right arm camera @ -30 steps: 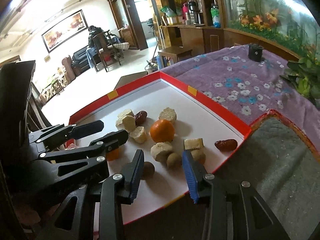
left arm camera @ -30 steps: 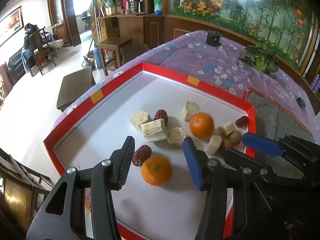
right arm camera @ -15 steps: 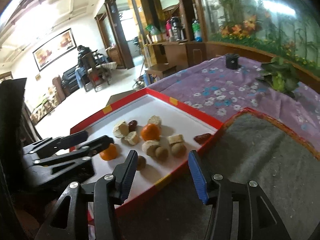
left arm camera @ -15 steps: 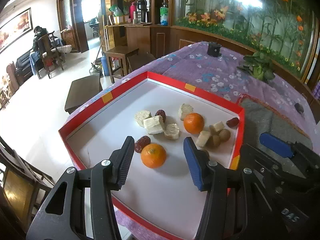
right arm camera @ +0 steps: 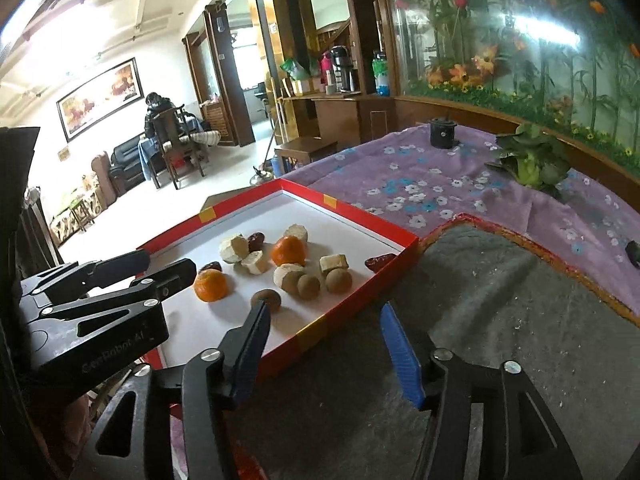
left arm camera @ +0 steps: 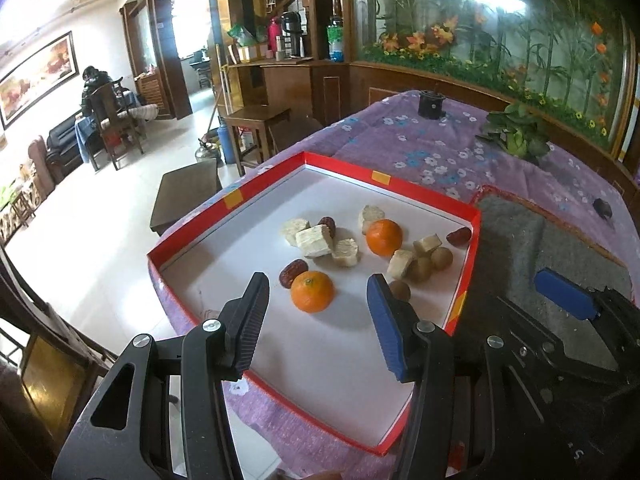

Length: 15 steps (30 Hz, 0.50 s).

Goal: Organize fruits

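Observation:
A red-rimmed white tray holds the fruit: two oranges, a near one and a far one, red dates, pale cut chunks and brown round fruits. My left gripper is open and empty, above the tray's near part, just short of the near orange. My right gripper is open and empty, over the tray's right rim and the grey mat.
A grey felt mat with an orange border lies right of the tray on a purple flowered tablecloth. A potted plant and a small black object stand at the back. The table edge drops off to the left.
Both grippers have pulled back and up from the tray; the fruit looks smaller and farther. The right gripper now sits over the grey mat's edge. No fruit has moved.

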Available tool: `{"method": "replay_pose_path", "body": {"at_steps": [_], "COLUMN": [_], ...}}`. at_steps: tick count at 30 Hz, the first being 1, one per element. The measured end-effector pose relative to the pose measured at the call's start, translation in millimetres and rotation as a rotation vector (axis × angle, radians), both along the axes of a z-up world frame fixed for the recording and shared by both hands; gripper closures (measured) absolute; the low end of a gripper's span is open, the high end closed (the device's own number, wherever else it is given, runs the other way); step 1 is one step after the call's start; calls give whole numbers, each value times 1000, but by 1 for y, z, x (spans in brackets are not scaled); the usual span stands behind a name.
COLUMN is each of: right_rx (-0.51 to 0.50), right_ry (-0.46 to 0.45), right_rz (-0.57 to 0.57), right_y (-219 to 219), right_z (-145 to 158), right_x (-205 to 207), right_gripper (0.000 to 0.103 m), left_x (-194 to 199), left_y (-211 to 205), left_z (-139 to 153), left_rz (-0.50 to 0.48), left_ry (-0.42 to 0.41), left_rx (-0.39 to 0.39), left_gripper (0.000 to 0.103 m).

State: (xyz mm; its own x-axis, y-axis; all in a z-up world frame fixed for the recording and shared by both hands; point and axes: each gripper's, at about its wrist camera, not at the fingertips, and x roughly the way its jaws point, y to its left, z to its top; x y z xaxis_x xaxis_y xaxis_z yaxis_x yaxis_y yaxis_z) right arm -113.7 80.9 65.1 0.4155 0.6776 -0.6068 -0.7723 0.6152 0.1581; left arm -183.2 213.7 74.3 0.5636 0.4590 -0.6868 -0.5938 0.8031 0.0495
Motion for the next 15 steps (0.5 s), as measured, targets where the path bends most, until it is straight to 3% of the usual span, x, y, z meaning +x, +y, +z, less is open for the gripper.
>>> {"method": "replay_pose_path", "body": {"at_steps": [15], "right_rx": [19], "right_ry": [20], "right_rz": [-14], "right_y": [-11], "right_z": [5], "right_x": [4], "right_gripper": [36], "left_x": [-6], "left_y": [-9], "left_z": [9], "left_rz": [-7], "left_ry": [-14], "left_rx": [40], "left_gripper": [52]}}
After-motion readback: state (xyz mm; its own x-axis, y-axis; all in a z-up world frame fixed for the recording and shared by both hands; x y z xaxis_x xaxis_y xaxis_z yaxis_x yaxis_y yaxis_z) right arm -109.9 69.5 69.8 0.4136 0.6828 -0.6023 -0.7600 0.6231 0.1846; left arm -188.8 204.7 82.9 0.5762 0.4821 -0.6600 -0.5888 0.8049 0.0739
